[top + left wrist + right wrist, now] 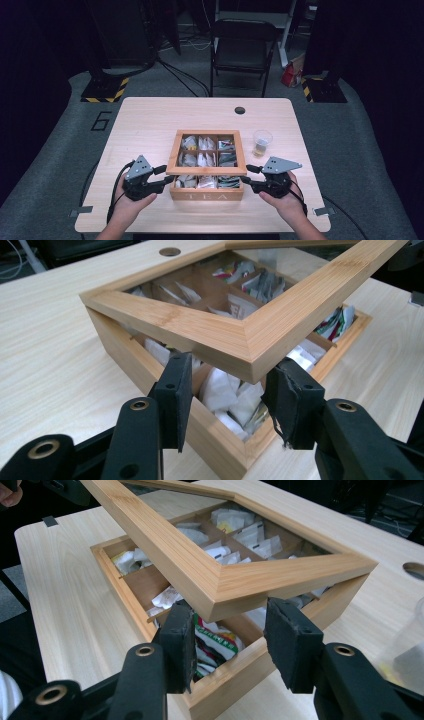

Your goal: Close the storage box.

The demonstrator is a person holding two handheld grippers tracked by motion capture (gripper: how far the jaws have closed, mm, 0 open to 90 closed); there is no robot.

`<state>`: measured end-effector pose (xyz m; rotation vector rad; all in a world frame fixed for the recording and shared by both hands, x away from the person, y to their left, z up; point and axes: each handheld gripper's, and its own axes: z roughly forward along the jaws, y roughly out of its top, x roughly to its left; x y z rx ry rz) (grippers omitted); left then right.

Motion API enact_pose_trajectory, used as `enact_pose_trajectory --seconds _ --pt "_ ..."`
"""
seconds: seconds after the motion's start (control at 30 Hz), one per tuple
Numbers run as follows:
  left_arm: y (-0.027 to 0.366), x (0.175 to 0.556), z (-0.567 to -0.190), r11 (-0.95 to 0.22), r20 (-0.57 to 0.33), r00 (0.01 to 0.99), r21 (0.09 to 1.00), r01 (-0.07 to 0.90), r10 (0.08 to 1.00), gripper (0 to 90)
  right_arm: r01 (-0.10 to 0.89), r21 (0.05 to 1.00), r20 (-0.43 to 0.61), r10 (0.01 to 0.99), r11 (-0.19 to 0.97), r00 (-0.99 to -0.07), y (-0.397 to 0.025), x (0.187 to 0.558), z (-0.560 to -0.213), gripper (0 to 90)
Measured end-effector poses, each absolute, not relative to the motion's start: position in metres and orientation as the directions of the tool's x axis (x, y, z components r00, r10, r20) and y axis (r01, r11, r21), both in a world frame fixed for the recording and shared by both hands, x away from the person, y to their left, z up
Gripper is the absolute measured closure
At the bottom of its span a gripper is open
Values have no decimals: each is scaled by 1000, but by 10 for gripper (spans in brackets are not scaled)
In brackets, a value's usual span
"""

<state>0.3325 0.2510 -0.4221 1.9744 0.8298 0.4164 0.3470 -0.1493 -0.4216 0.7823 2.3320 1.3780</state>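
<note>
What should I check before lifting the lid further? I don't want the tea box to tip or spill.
1. Left gripper at the lid corner: ok, jaws straddle it.
2. Right gripper at the other front corner: ok.
3. Jaws clamped on the lid: cannot tell; gaps show.
4. Lid raised off the box: ok, front edge up.
5. Tea bags clear of the lid: ok.
6. Cup clear of the box: ok, stands apart.

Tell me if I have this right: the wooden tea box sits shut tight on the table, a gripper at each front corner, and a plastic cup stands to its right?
Not quite. The tea box is not shut: both gripper views show its glass lid raised off the front corners, with packets visible beneath. The left gripper, right gripper and plastic cup are as you say.
</note>
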Motion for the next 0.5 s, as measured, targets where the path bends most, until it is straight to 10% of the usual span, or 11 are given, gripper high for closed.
enact_pose_trajectory --seconds 0.5 --pt "250 327 -435 -357 -52 714 839 410 698 546 334 857 35 601 393 -798 -149 344 -439 541"
